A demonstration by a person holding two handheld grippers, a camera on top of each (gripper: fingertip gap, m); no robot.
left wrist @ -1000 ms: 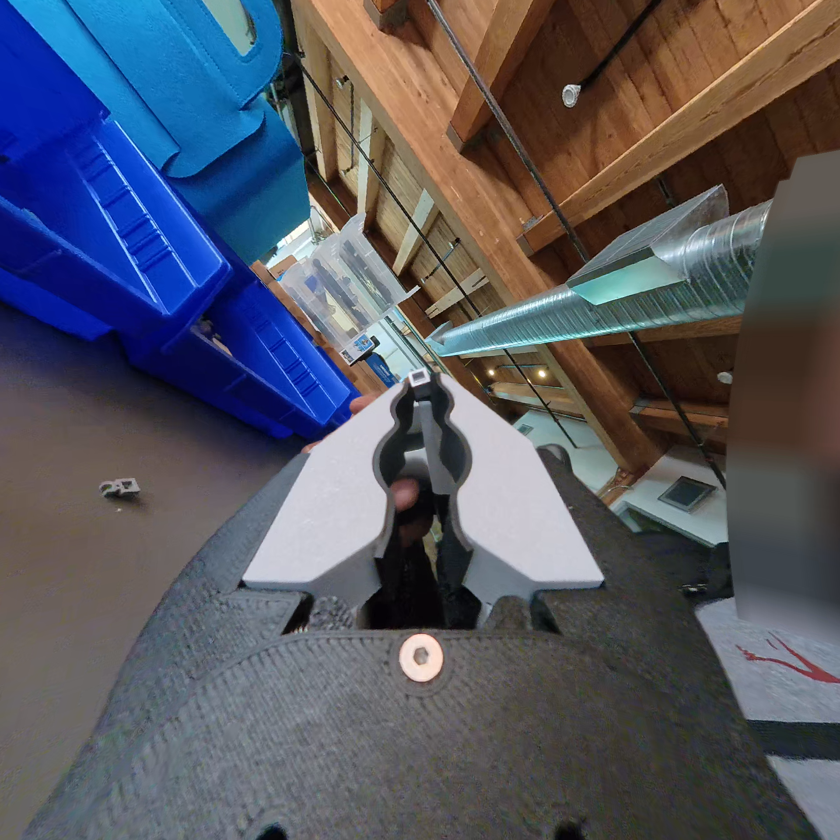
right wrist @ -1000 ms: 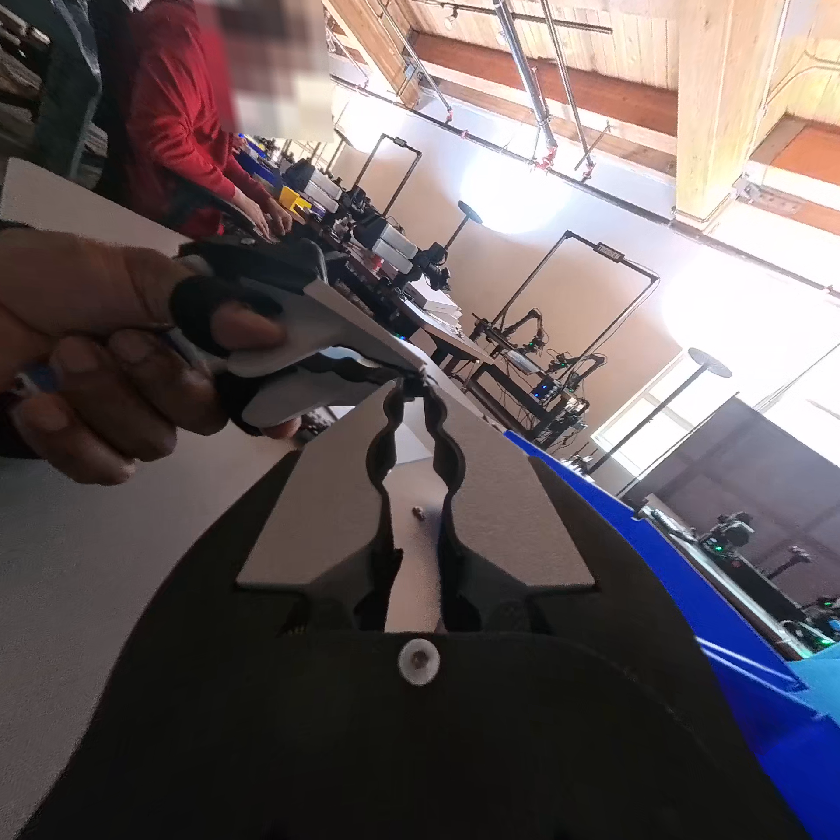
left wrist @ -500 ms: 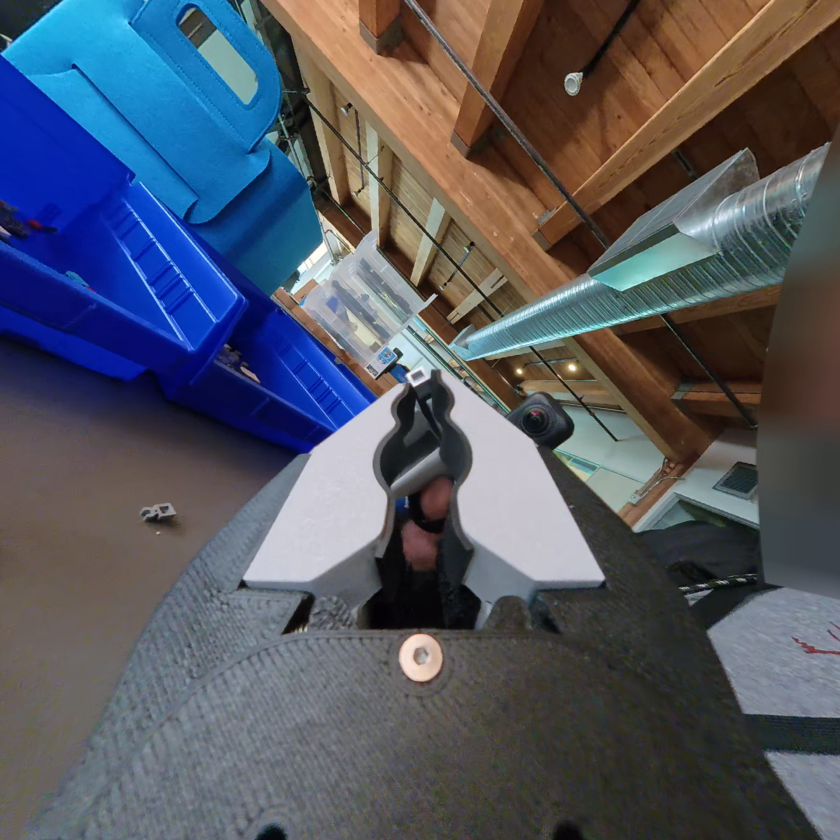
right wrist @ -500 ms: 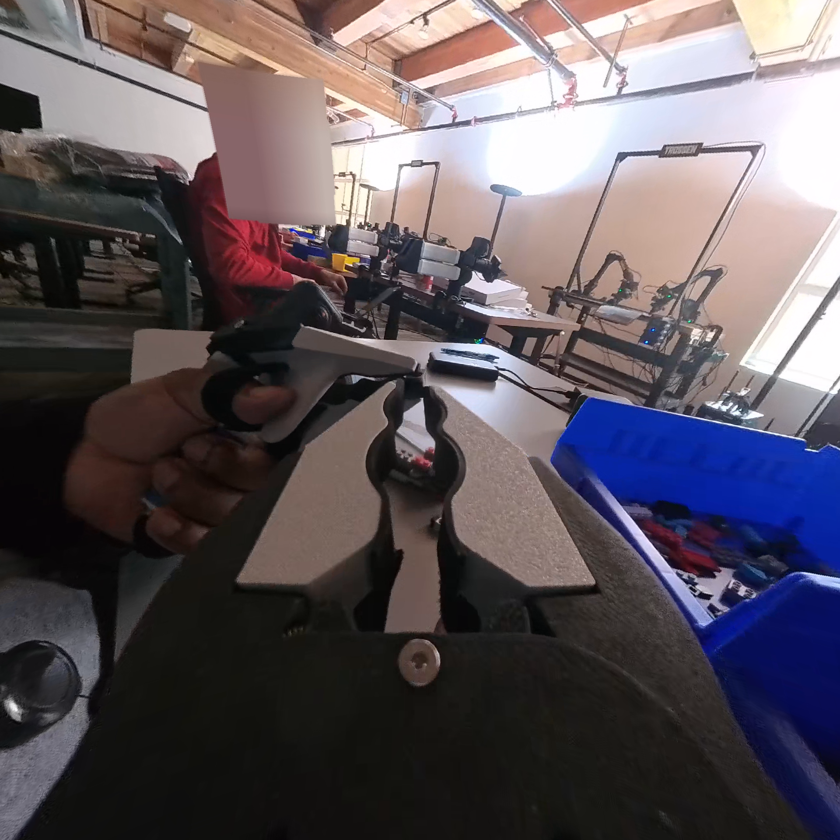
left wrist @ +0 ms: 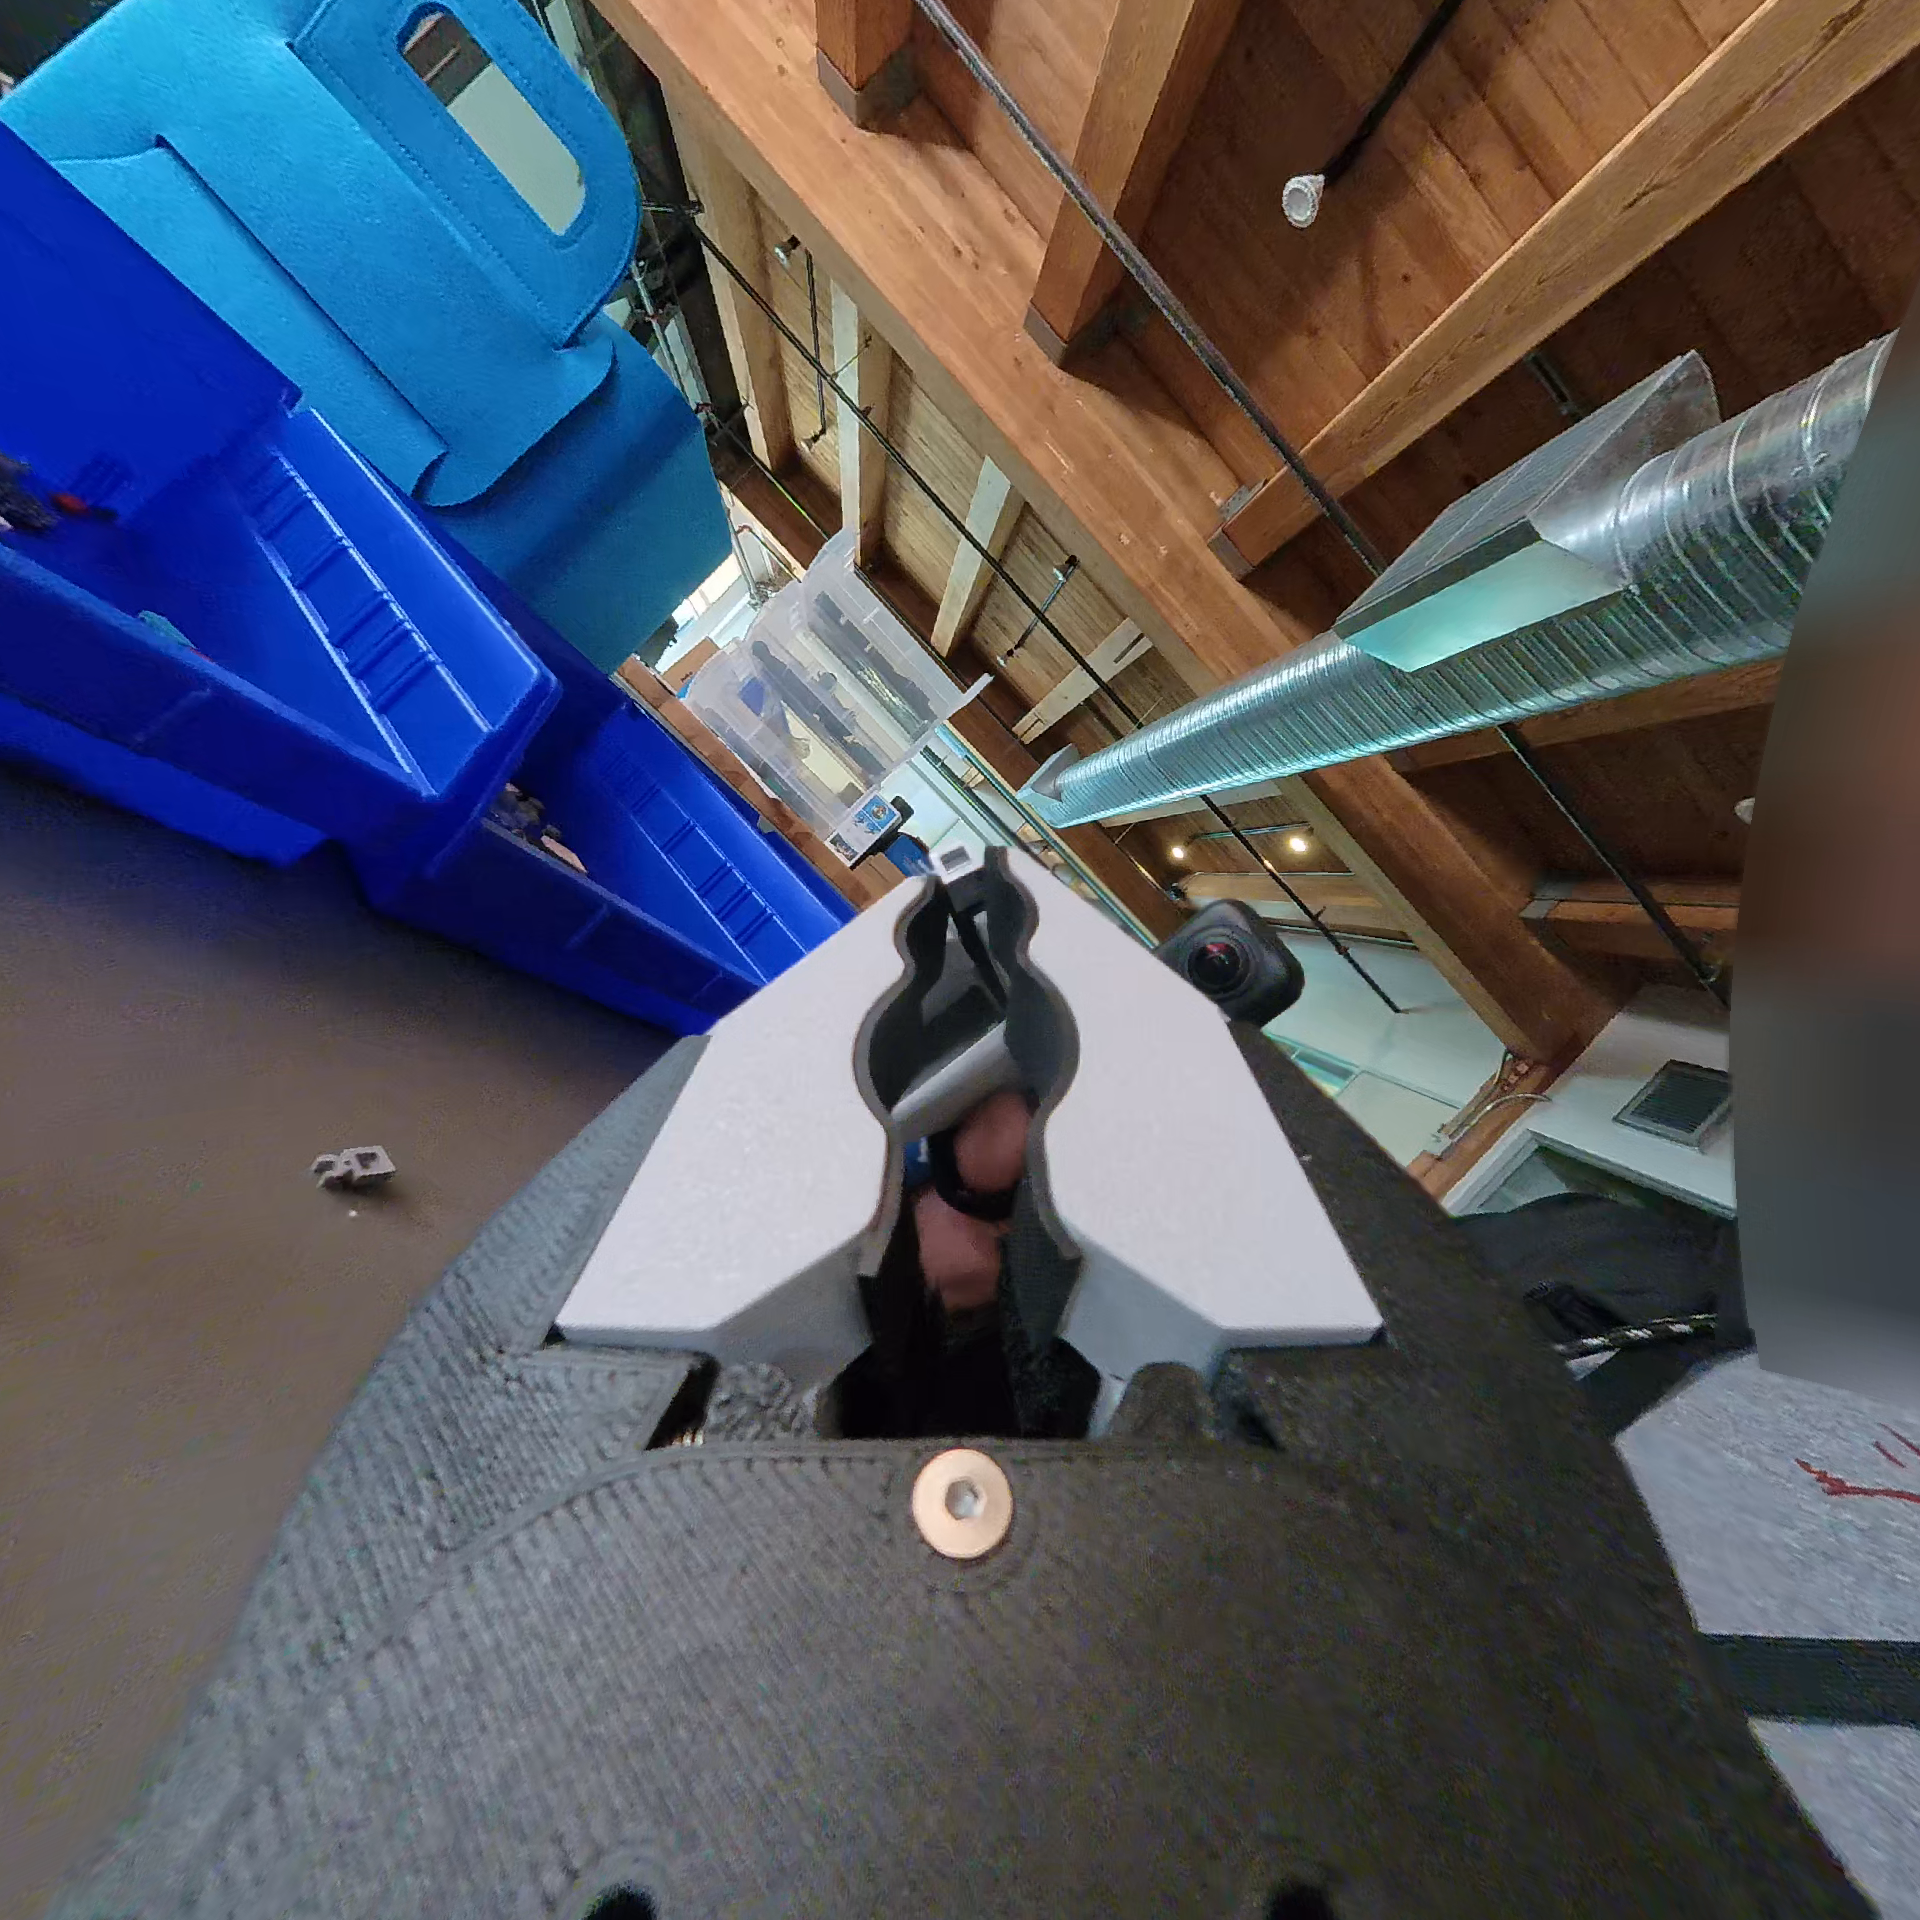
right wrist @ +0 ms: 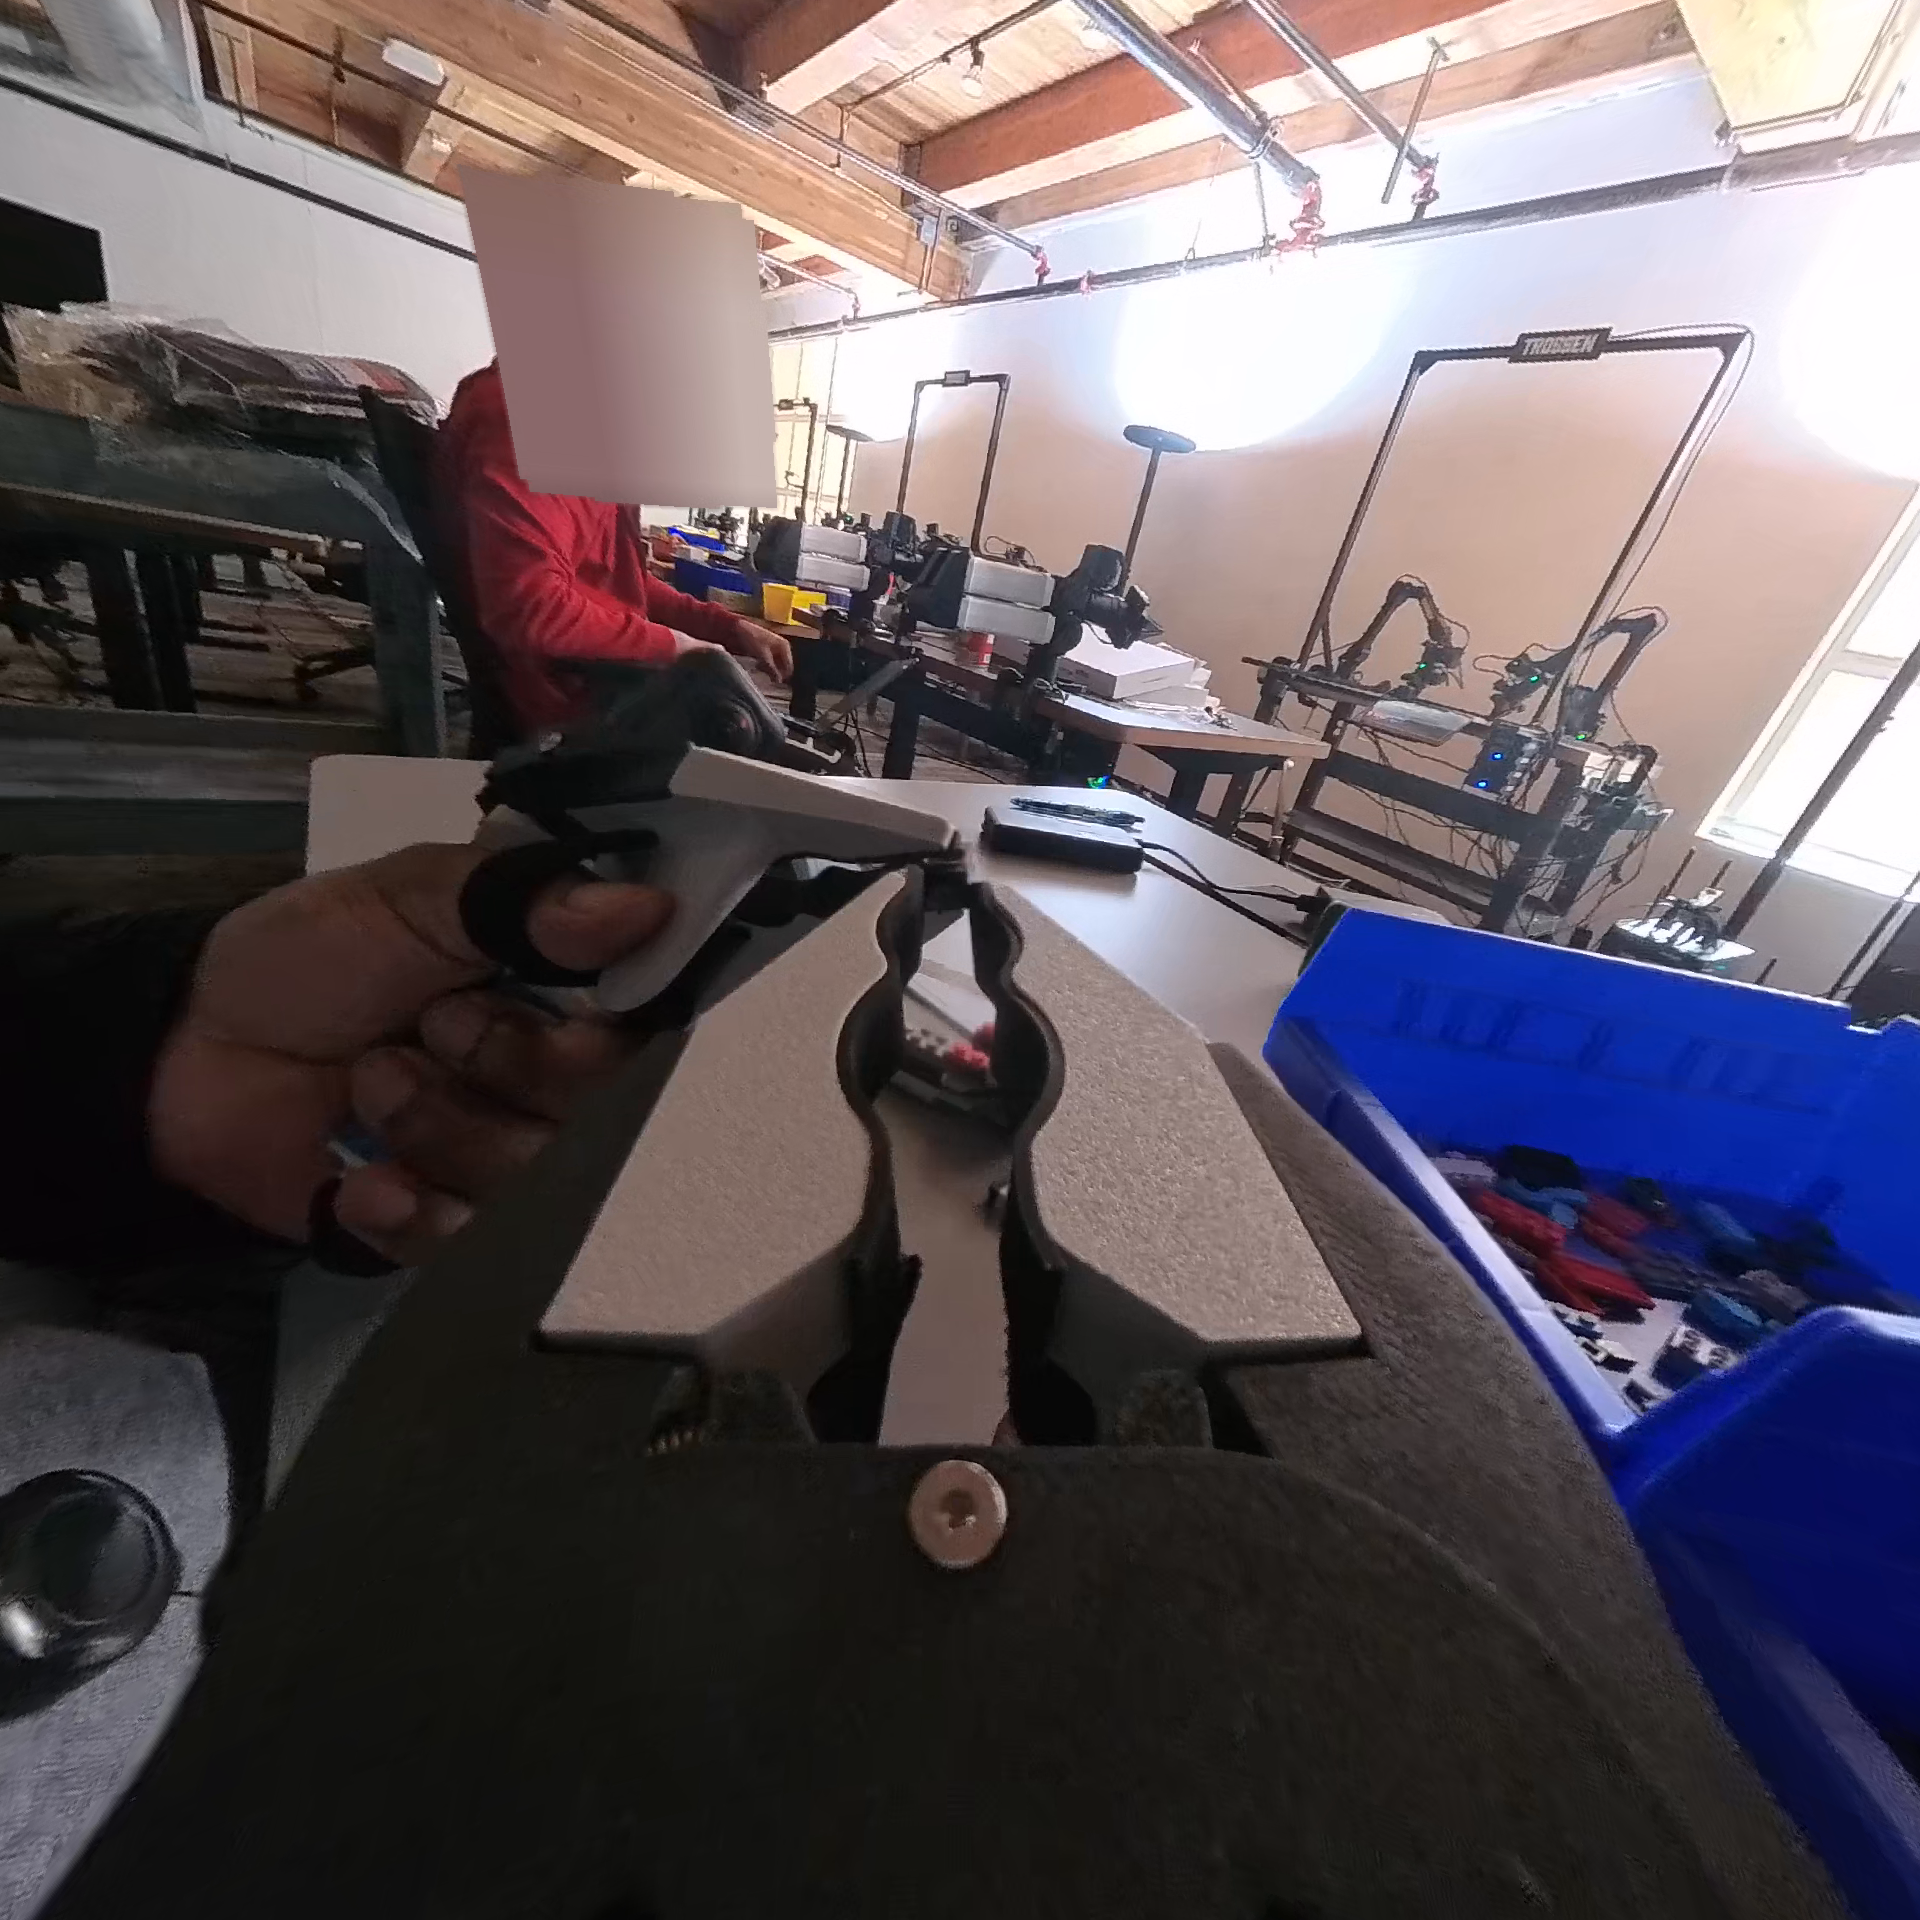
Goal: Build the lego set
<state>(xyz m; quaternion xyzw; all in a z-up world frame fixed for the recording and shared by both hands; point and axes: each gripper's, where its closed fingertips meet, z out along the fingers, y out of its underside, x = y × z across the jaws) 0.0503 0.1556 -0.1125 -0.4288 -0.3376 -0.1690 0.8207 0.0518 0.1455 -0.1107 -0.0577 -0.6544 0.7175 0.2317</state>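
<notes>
My left gripper [left wrist: 966, 871] is shut on a small white lego piece [left wrist: 954, 858] at its tips, held up in the air. In the right wrist view it comes in from the left, held by a hand [right wrist: 343, 1039], and its tips [right wrist: 951, 840] touch those of my right gripper [right wrist: 945, 888]. My right gripper is nearly closed on a small dark lego piece [right wrist: 940, 881]. Through its gap I see red and grey lego parts [right wrist: 961, 1044] lying on the table [right wrist: 1164, 935]. A loose grey lego piece [left wrist: 353, 1166] lies on the table to the left.
A blue bin [right wrist: 1558, 1039] holding several loose bricks [right wrist: 1621, 1257] stands on the right. More blue bins [left wrist: 416, 675] line the table's far side. A black device with a cable [right wrist: 1060, 836] lies behind. A person in red [right wrist: 551, 592] sits at another table. Less than 4 cm separates the two grippers' tips.
Both grippers have tilted together while their tips stay in contact. The right view has swung down from the ceiling to level, bringing the brick bin into view.
</notes>
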